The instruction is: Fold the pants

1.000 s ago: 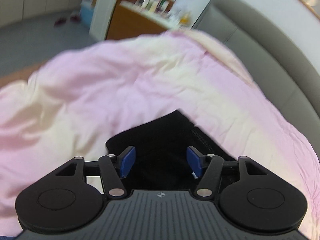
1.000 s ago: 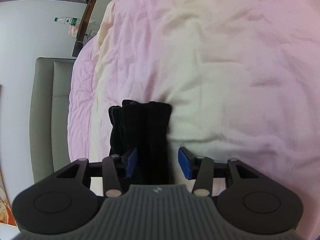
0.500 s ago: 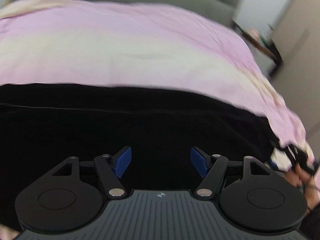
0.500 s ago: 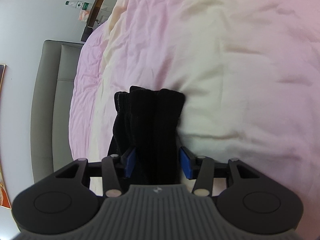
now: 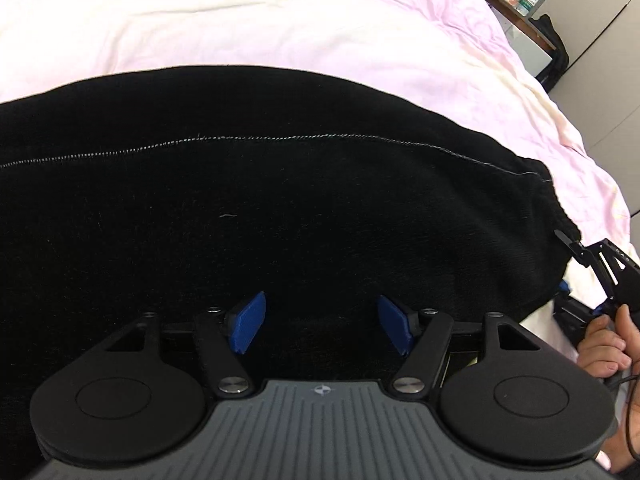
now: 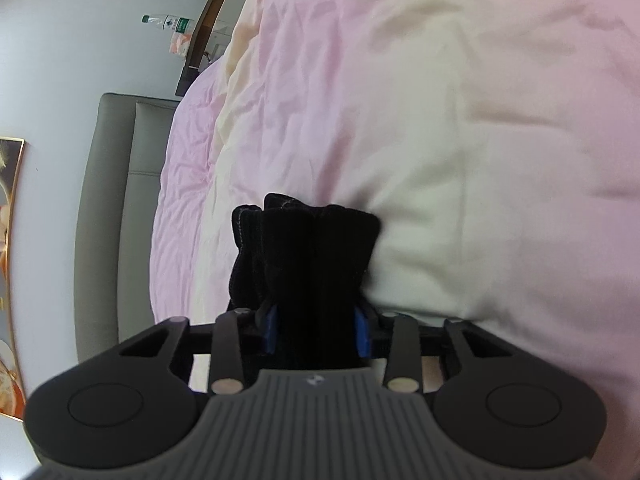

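Bedroom; pink-and-cream duvet [image 5: 280, 20] as work surface, grey headboard [image 6: 108, 208] at far end, water bottle [image 6: 166, 22] on nightstand beyond the corner. Black pants [image 5: 280, 200] laid out flat across near part of duvet, white-stitched seam running along their length. Left gripper [image 5: 322, 322] hovering low over middle of fabric, blue pads [image 5: 248, 320] spread wide, nothing held. Right gripper [image 6: 316, 328] clamped onto bunched end of pants [image 6: 308, 248], several layers pinched between pads; from left wrist view, this gripper [image 5: 600, 280] seen at pants' right end near duvet edge, with hand [image 5: 612, 340] on its grip. Step judged: end secured, second grasp pending before a fold. Next move likely calls for left claw to drop, pinch a near edge of fabric, then both to lift and carry together, keeping layers aligned.
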The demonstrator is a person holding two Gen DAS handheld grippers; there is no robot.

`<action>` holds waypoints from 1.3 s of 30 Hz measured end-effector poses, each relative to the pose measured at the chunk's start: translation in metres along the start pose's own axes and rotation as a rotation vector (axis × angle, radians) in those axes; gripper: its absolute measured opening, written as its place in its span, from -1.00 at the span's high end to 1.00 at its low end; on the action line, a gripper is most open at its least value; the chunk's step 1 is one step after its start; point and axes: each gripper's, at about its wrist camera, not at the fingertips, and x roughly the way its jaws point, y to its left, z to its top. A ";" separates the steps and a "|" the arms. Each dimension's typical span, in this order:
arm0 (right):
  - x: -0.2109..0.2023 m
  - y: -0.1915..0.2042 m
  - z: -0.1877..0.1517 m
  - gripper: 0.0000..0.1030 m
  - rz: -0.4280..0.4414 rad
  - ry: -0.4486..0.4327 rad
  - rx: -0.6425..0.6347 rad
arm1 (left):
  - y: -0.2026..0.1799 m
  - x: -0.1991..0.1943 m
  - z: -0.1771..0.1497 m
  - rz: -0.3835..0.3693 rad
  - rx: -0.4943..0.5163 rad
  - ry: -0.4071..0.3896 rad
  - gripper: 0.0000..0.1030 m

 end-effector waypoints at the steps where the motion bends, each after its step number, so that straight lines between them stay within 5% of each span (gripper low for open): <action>1: 0.001 0.002 0.001 0.71 -0.013 0.000 -0.024 | 0.000 0.002 0.000 -0.001 -0.006 -0.001 -0.51; 6: -0.008 0.025 -0.002 0.77 -0.022 -0.046 -0.145 | 0.015 -0.006 0.006 -0.058 -0.098 0.007 -0.50; 14: -0.037 0.140 -0.079 0.78 0.190 -0.143 -0.873 | 0.063 -0.044 0.004 -0.120 -0.251 -0.056 -0.49; 21: -0.034 0.179 -0.200 0.78 0.287 -0.011 -1.442 | 0.108 -0.073 -0.006 -0.117 -0.334 -0.108 -0.49; 25: -0.021 0.173 -0.266 0.78 0.288 0.142 -1.702 | 0.129 -0.081 -0.016 -0.122 -0.402 -0.119 -0.49; 29: 0.004 0.145 -0.313 0.77 0.180 0.340 -1.875 | 0.137 -0.084 -0.024 -0.099 -0.413 -0.107 -0.49; 33: 0.002 0.136 -0.322 0.78 0.165 0.284 -1.979 | 0.138 -0.088 -0.025 -0.105 -0.410 -0.109 -0.49; 36: -0.018 0.146 -0.327 0.78 0.245 0.175 -1.956 | 0.141 -0.090 -0.025 -0.110 -0.417 -0.122 -0.49; 39: -0.025 0.142 -0.340 0.78 0.310 0.190 -2.022 | 0.139 -0.088 -0.019 -0.117 -0.420 -0.125 -0.49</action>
